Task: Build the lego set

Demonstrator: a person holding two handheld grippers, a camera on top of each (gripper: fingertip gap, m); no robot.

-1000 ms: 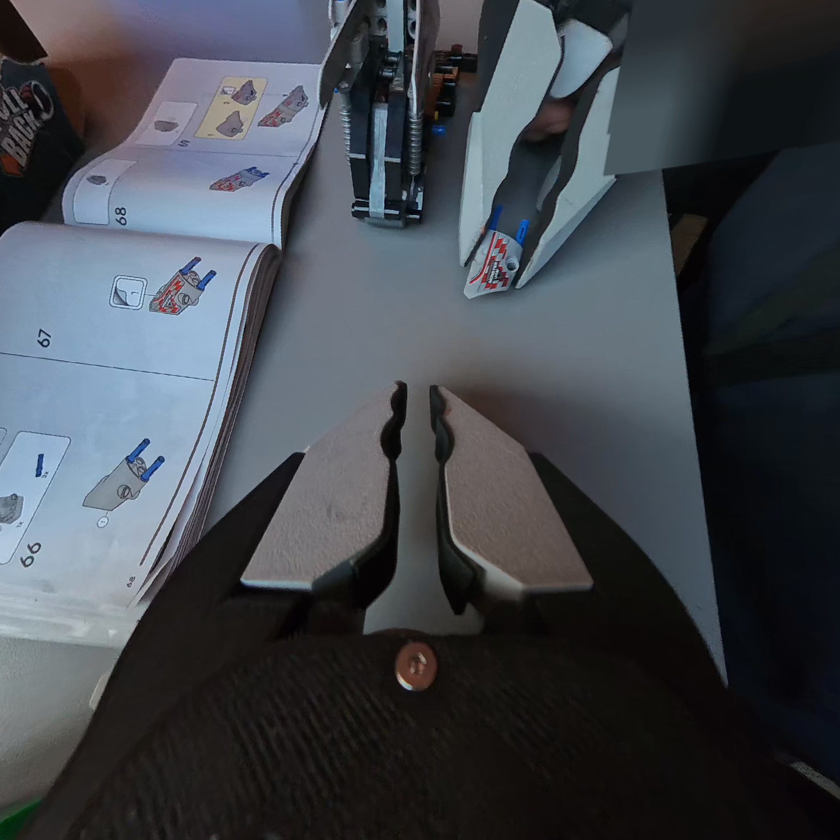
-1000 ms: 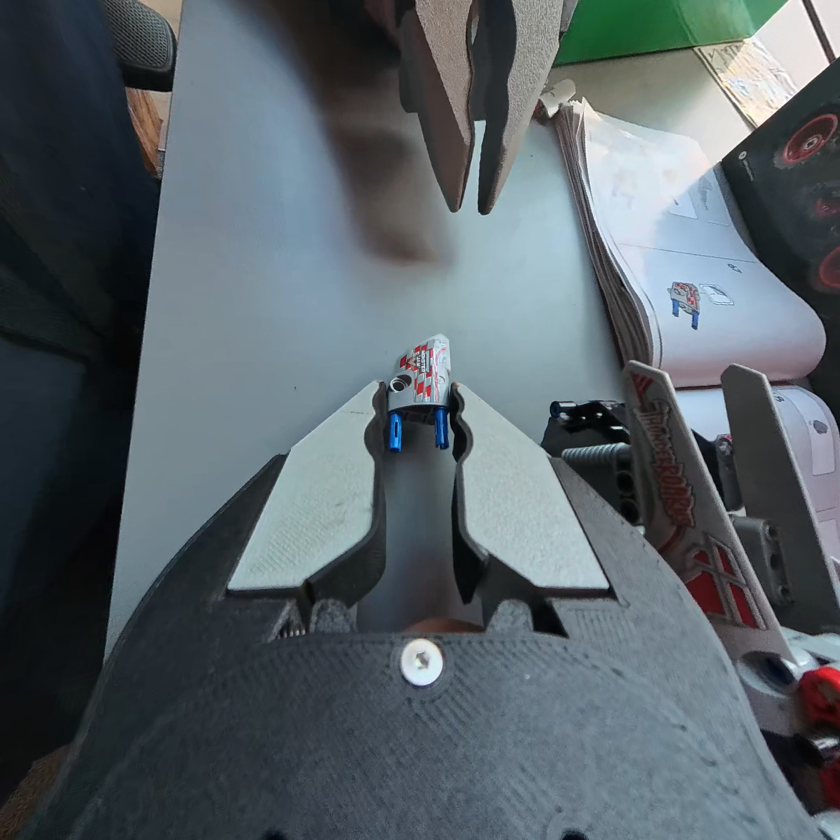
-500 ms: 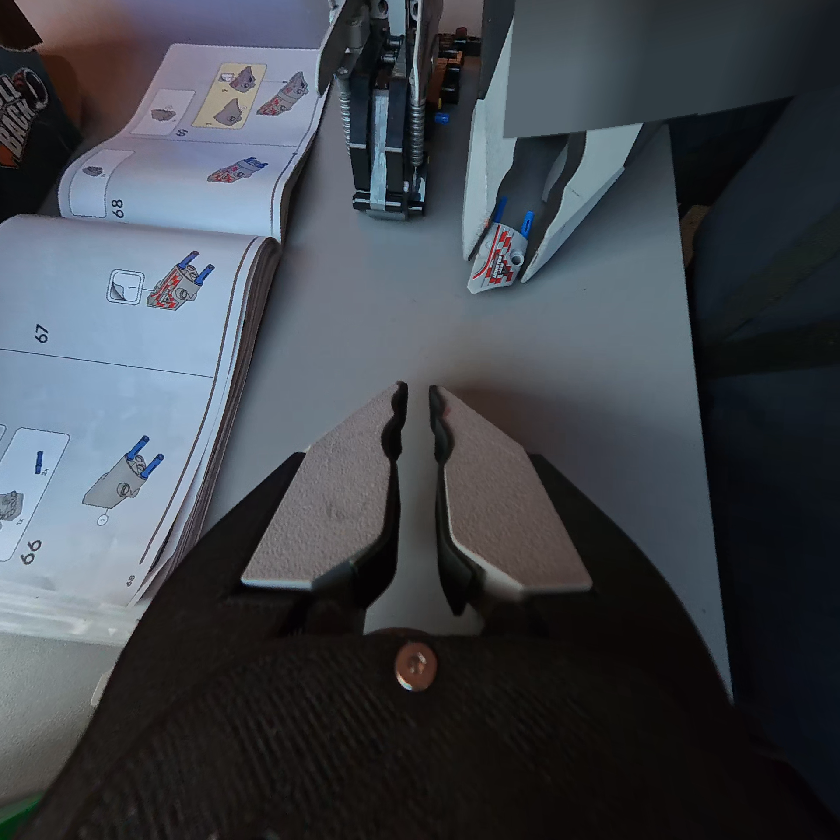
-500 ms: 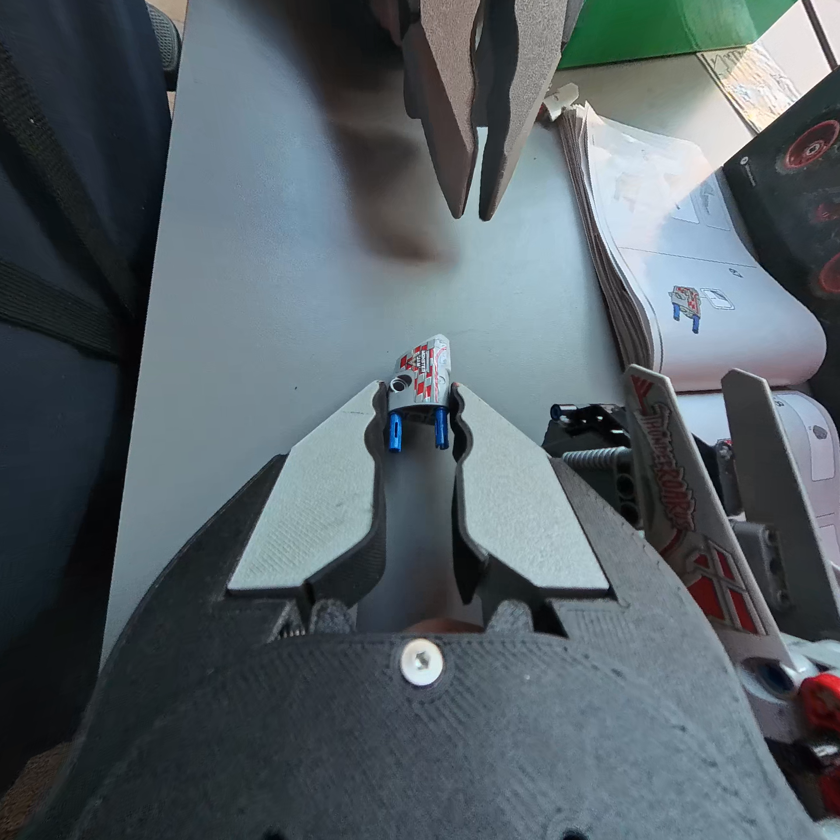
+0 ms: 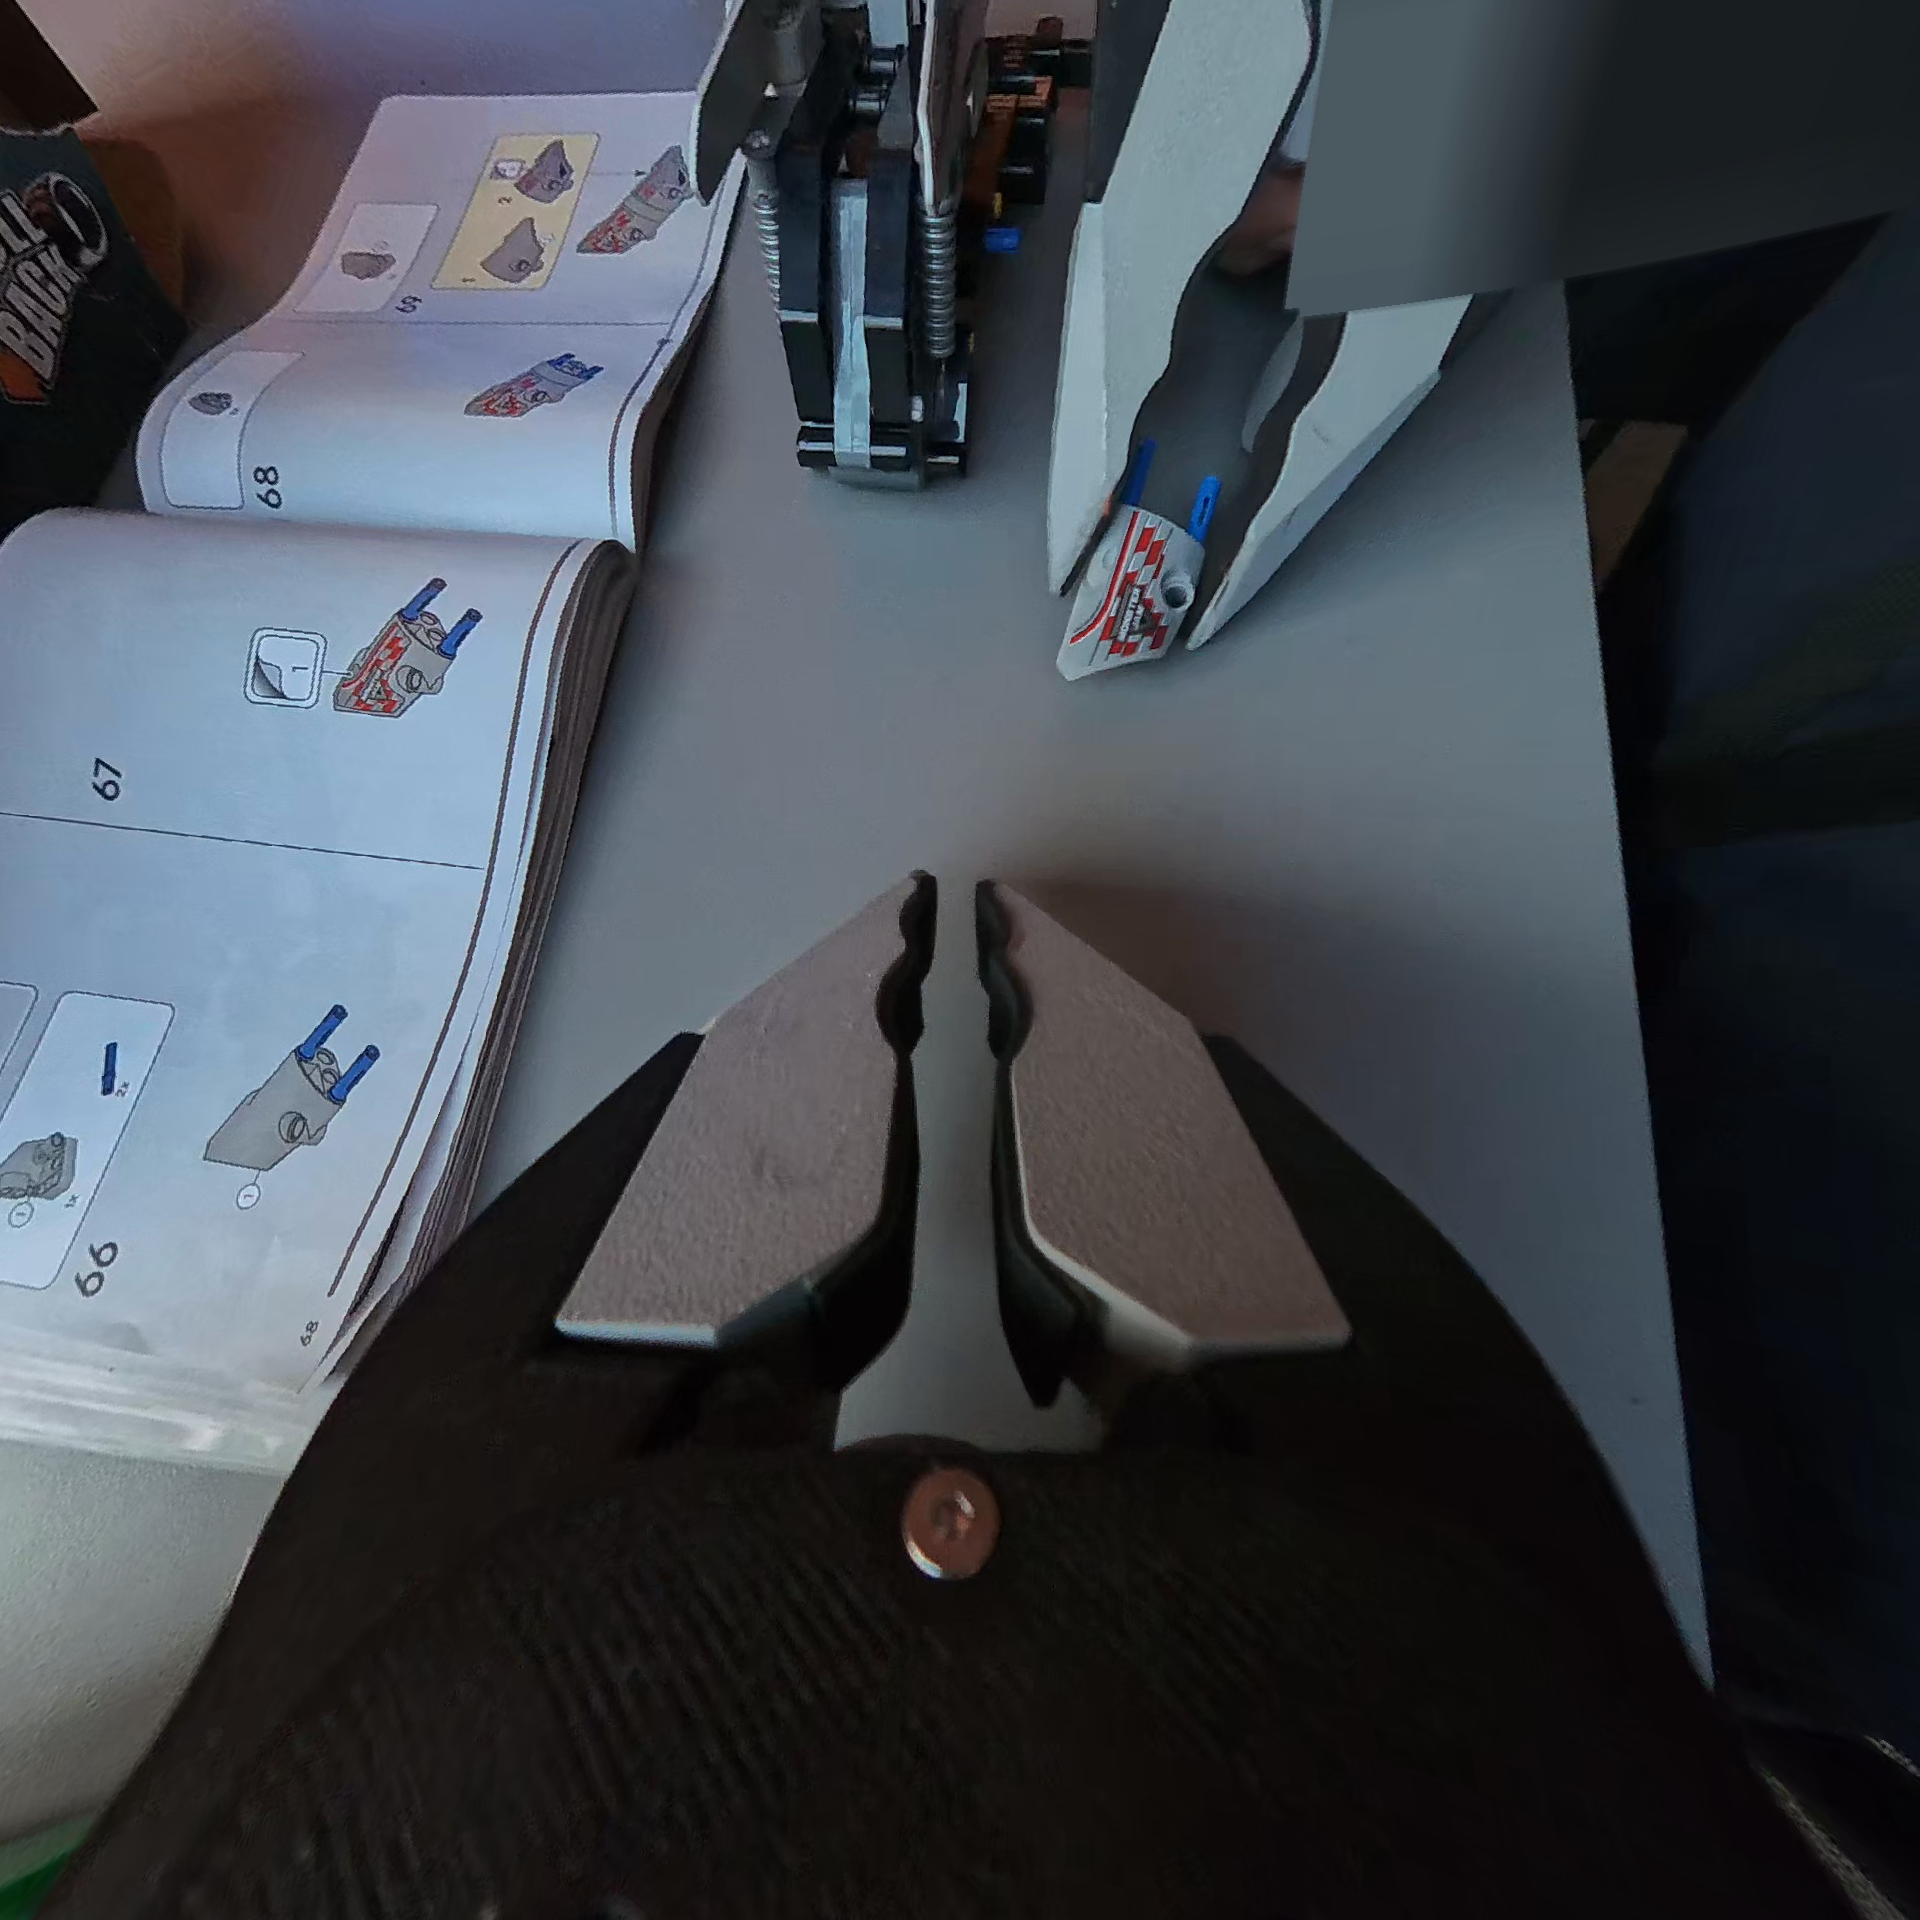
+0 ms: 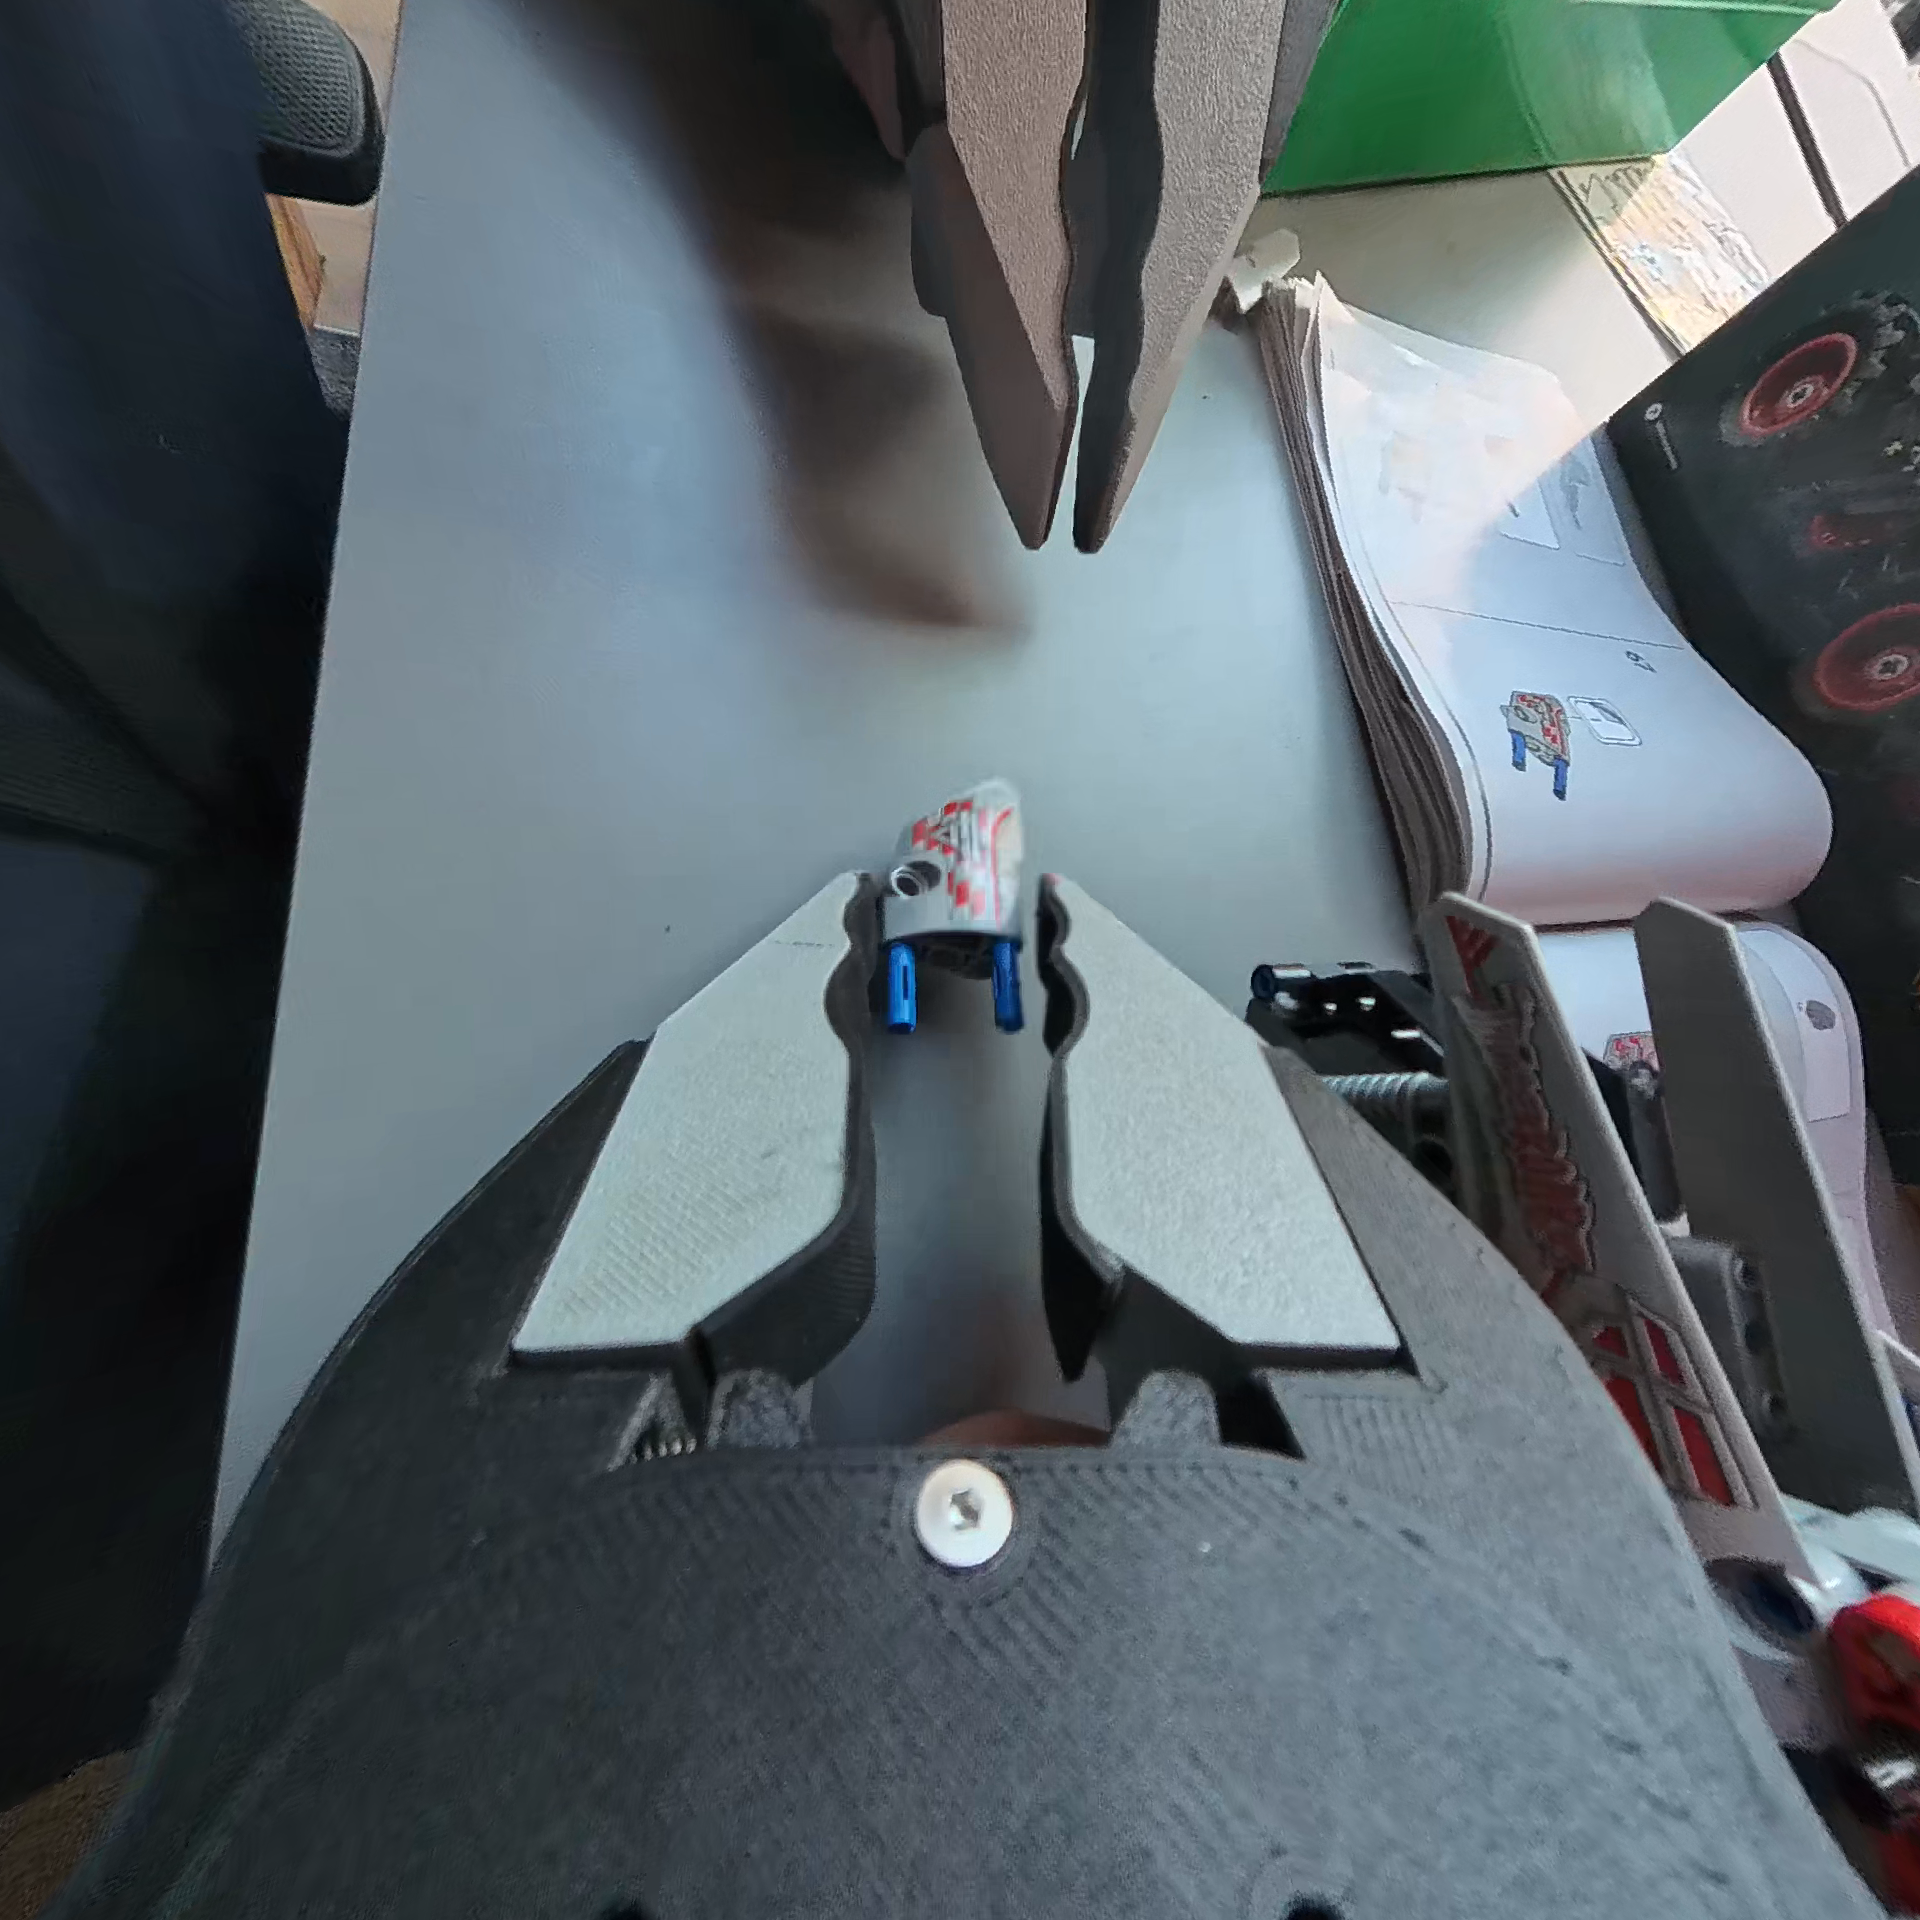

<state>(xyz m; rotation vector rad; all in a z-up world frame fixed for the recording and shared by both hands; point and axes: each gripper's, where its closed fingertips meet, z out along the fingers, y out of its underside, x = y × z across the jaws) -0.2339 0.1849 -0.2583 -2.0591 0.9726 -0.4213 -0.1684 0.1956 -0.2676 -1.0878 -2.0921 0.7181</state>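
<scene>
The grey piece (image 6: 961, 871), stickered in red and white with two blue pins (image 6: 901, 987) at its back, sits between the fingertips of my right tool (image 6: 951, 883), resting on the worktop (image 6: 582, 623); one finger seems to touch it, so I cannot tell if I grip it. My left tool (image 5: 954, 883) hovers nearly closed and empty. The model (image 5: 868, 312) stands half-built near the open manual (image 5: 312, 831), so much remains. Sticker, panel and box bear printed lettering.

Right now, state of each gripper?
Left gripper: nearly shut, only a narrow slit, holding nothing.
Right gripper: shut on the grey lego piece with red stickers and two blue pins.
</scene>
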